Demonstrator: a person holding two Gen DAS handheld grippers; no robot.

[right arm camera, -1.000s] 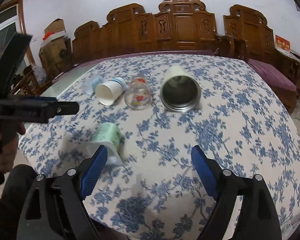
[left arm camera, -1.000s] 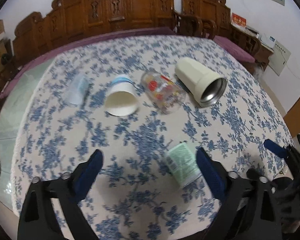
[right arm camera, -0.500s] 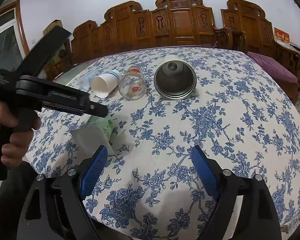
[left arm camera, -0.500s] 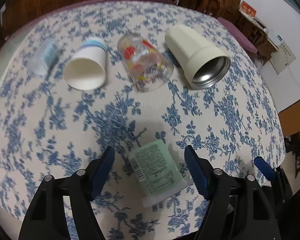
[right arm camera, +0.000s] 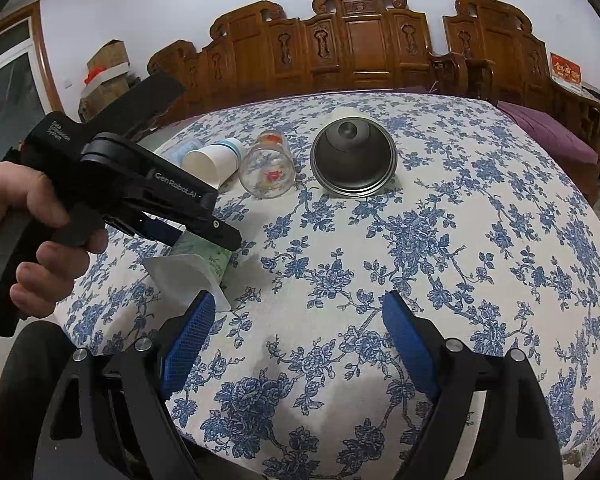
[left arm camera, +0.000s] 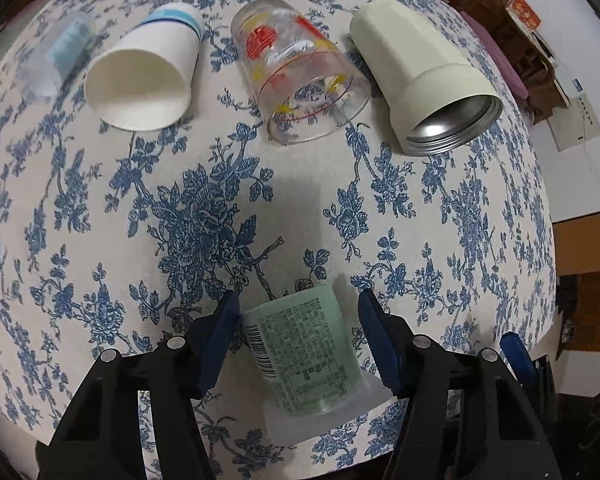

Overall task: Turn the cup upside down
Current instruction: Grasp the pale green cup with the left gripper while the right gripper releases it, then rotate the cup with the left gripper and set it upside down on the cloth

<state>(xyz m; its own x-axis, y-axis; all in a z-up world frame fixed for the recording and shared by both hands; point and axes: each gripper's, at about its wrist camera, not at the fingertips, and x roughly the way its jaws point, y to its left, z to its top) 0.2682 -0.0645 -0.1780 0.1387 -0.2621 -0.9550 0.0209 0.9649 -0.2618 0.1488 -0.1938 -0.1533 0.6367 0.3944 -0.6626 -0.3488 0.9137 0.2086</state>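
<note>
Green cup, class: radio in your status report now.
Left tongs open, straddling green cup. Cup on its side on tablecloth, not gripped. Right tongs open, empty. Nothing in the way.

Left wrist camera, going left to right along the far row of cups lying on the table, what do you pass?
Small clear cup with a blue label → white paper cup → printed clear glass → cream steel-lined tumbler. All four lie on their sides on the floral tablecloth.

Pale green cup (left arm camera: 306, 354), blue-padded tool (left arm camera: 298, 342), blue-flowered white tablecloth (left arm camera: 204, 216).
</note>
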